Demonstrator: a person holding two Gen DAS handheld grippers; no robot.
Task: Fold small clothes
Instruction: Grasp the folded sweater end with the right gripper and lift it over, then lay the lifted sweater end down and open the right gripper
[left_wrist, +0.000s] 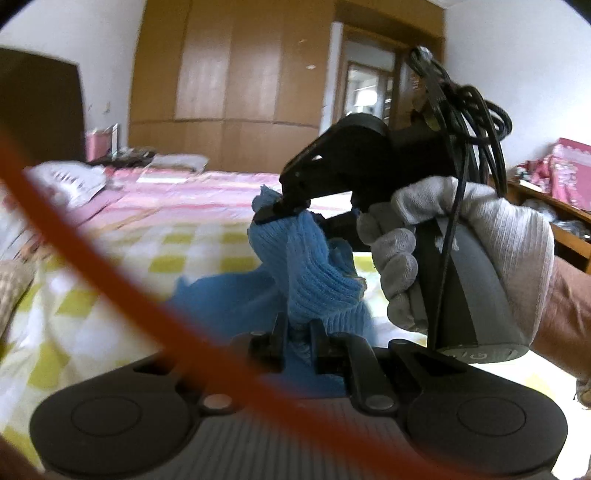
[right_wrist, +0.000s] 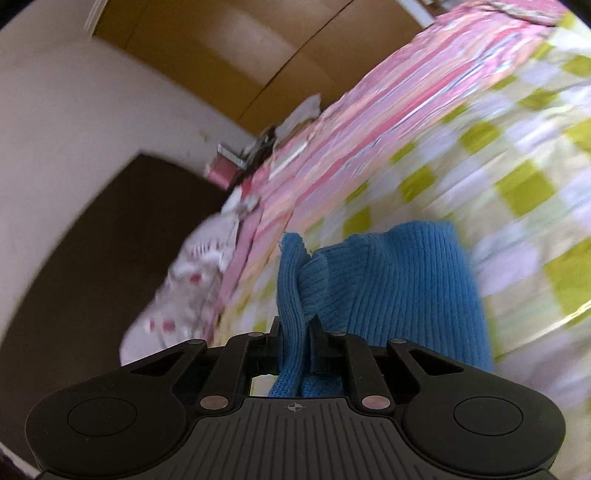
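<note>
Nearest to us in the left wrist view, our left gripper (left_wrist: 298, 338) has its jaws drawn close together and clamped on a bunch of the blue knitted garment (left_wrist: 314, 266). The ribbed cloth fills the narrow gap between the jaws and rises straight out beyond their tips. An orange cord (left_wrist: 110, 254), blurred, crosses in front of this gripper on a slant.

Just past the left jaws, the garment climbs to our right gripper (left_wrist: 284, 208), whose black jaws pinch the cloth's upper edge. A hand in a white glove (left_wrist: 461, 251) grips its grey handle, with black cables (left_wrist: 476, 122) looped above it.

In the right wrist view, the right jaws stand nearly together, clamped on a fold of the same blue knit. One ribbed strip passes between them and stands up ahead of the tips; the wider part spreads off to the right of the jaws.

So the garment hangs stretched between the two pairs of jaws, above the bed (left_wrist: 92, 280) with its yellow-checked sheet. Farther off lie a pink striped cover (left_wrist: 192, 184) and, at the back, a wooden wardrobe (left_wrist: 236, 74).
</note>
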